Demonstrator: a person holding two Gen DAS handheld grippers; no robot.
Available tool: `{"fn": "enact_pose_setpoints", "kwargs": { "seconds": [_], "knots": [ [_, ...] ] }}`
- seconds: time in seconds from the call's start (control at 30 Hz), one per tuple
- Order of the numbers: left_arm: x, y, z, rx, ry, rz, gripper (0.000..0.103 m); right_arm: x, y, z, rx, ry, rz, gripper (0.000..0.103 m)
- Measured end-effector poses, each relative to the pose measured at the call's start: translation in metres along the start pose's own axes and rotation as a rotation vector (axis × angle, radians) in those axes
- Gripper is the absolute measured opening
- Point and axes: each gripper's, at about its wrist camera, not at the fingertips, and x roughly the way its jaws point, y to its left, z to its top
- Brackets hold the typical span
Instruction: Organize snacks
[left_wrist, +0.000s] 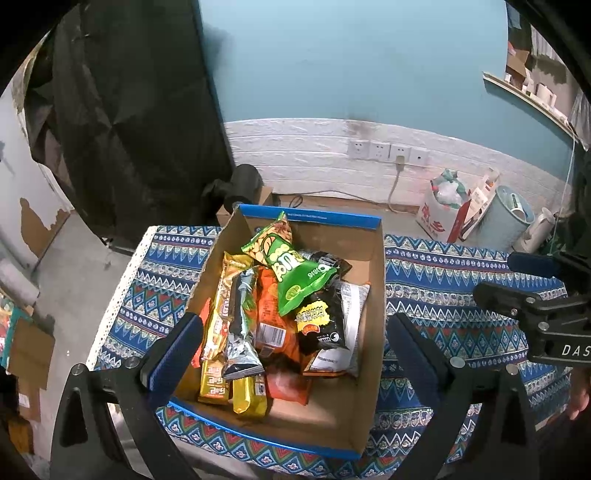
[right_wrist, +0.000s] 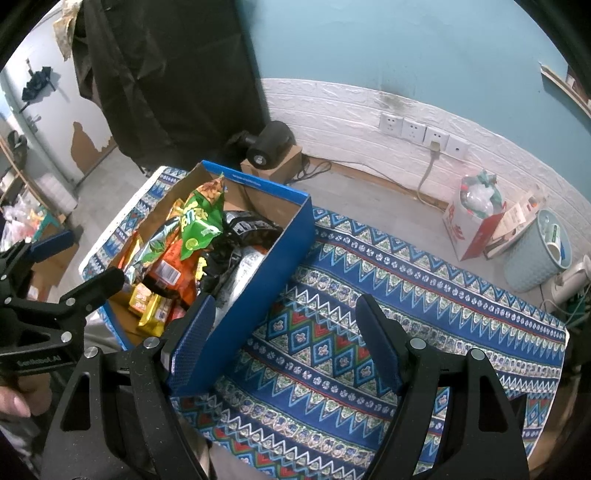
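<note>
Left gripper (left_wrist: 295, 332): blue-padded fingers (left_wrist: 177, 347) spread wide, nothing clamped, poised above the near end of the open cardboard box with blue outer walls (left_wrist: 373, 291). Finger bases and handle cut off by the lower frame edge.

Right gripper (right_wrist: 284, 328): jaws likewise wide apart, empty, over bare cloth just right of the box; its left finger overlaps the box's near corner in the view, contact not determinable.

Box placement: on the blue zigzag-patterned tablecloth (left_wrist: 443, 273), toward the table's left side, long axis running away from the cameras.

Contents, near to far:
- Yellow wrapped bars (left_wrist: 249, 398), lying roughly along the box's length, lower ends partly covered.
- Silver-and-black foil stick pack (left_wrist: 242, 328), lengthwise, on top of the bars.
- Orange packet (left_wrist: 269, 314), mostly buried; print unreadable.
- Black packet with yellow label (left_wrist: 319, 321), over a white packet (left_wrist: 352, 306) whose face is hidden.
- Green crinkled snack bag (left_wrist: 291, 269), uppermost, slanted, top end toward the far wall of the box.

Beyond the table: row of white wall sockets (left_wrist: 388, 151), pale blue plastic bin (left_wrist: 506, 214), both distorted by the lens edge.
</note>
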Motion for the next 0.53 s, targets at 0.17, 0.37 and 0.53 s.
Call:
{"fn": "enact_pose_setpoints", "kwargs": {
  "seconds": [0.17, 0.37, 0.53],
  "knots": [
    [-0.0002, -0.0015, -0.0002, 0.003, 0.0, 0.003, 0.101, -0.0001, 0.0019, 0.0011, 0.001, 0.0, 0.0, 0.077],
    [-0.0009, -0.0025, -0.0006, 0.006, -0.002, -0.003, 0.101, 0.0, 0.0021, 0.0008, 0.002, 0.0, 0.0, 0.077],
    [-0.0006, -0.0046, -0.0021, 0.012, -0.003, 0.0, 0.101, 0.0001, 0.0028, 0.0007, 0.002, 0.0, 0.0, 0.077]
  ]
}}
